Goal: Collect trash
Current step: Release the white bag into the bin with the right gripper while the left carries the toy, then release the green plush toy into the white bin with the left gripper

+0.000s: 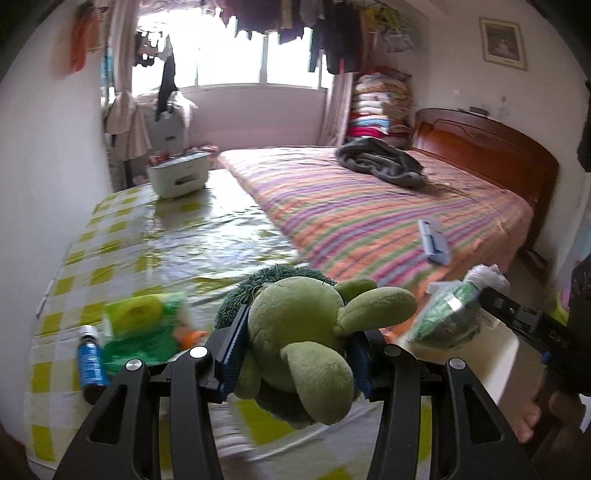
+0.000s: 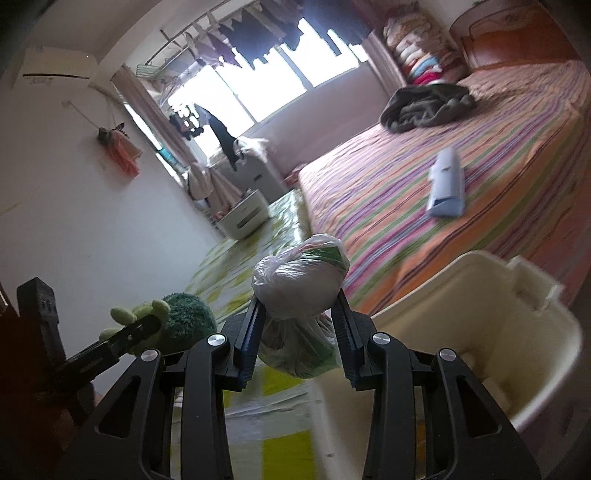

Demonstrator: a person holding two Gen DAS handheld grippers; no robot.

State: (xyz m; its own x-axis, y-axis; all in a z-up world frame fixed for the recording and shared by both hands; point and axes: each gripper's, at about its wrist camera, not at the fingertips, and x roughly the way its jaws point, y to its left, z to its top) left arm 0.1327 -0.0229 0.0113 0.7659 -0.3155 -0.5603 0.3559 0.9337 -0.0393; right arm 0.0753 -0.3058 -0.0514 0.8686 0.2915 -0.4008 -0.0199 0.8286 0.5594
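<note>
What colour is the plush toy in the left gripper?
Green plush toy, darker fuzzy back; clearest in left wrist view.

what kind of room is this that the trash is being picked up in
Most likely a lived-in bedroom at home. A bed with a striped cover and a wooden headboard fills one side, folded quilts are stacked in the corner, and laundry hangs across the window.

Both grippers closed on loads

The left gripper (image 1: 295,328) has its jaws clamped on something, angled downward; the right gripper (image 2: 299,332), alongside it, likewise grips with jaws partly closed.
</note>
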